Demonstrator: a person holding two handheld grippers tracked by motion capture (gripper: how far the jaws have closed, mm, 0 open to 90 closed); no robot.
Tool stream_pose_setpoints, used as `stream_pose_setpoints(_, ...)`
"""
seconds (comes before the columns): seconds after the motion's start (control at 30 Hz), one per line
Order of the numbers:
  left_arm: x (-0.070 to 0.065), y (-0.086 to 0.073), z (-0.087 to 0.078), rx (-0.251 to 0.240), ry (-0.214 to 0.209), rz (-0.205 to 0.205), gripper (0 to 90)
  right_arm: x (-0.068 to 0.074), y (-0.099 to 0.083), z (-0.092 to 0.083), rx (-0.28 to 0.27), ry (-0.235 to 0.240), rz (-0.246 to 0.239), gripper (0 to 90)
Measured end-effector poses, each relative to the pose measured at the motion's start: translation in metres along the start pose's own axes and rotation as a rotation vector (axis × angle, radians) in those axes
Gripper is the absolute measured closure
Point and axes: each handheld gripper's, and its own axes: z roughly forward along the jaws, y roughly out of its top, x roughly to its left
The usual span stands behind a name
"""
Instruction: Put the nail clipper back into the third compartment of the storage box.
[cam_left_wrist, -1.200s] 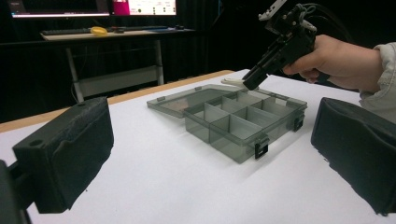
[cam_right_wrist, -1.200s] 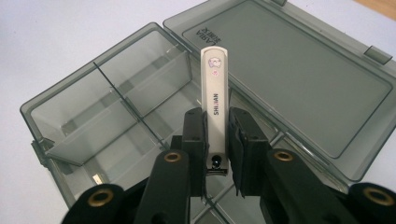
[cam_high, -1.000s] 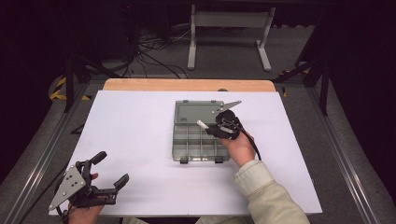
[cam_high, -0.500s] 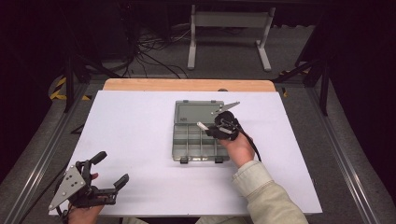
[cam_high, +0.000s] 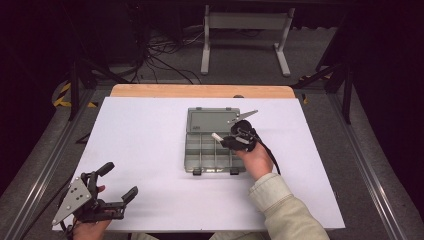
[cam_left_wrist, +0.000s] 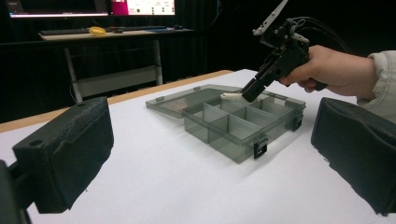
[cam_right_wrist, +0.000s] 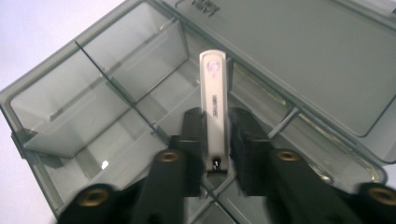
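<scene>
A grey see-through compartment box (cam_high: 206, 159) lies open at the table's middle, its lid (cam_high: 210, 121) flat behind it. My right gripper (cam_high: 226, 141) hovers over the box's rear compartments. A white nail clipper (cam_right_wrist: 214, 88) stands between its jaws, pointing at the lid. The jaws have just been opening, and thin gaps show beside the clipper. From the left gripper view the clipper (cam_left_wrist: 231, 96) juts from the right gripper (cam_left_wrist: 250, 93) just above the box (cam_left_wrist: 233, 128). My left gripper (cam_high: 120, 180) rests open and empty near the table's front left corner.
The white table top (cam_high: 140, 135) has a wooden strip (cam_high: 200, 91) along its far edge. Metal rails run down both sides. A stand and cables sit on the floor beyond. The box's compartments (cam_right_wrist: 116, 93) look empty.
</scene>
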Motion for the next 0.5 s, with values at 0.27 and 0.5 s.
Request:
stream_pose_setpoints(0.27,0.000,0.000,0.001,0.002,-0.002,0.000,0.2,0.002,0.002,-0.011,-0.053,-0.027,-0.012,47.5)
stream_pose_setpoints(0.5,0.000,0.000,0.001,0.001,-0.001,-0.002,0.2,0.009,0.007,-0.025,-0.105,-0.028,-0.036,31.0)
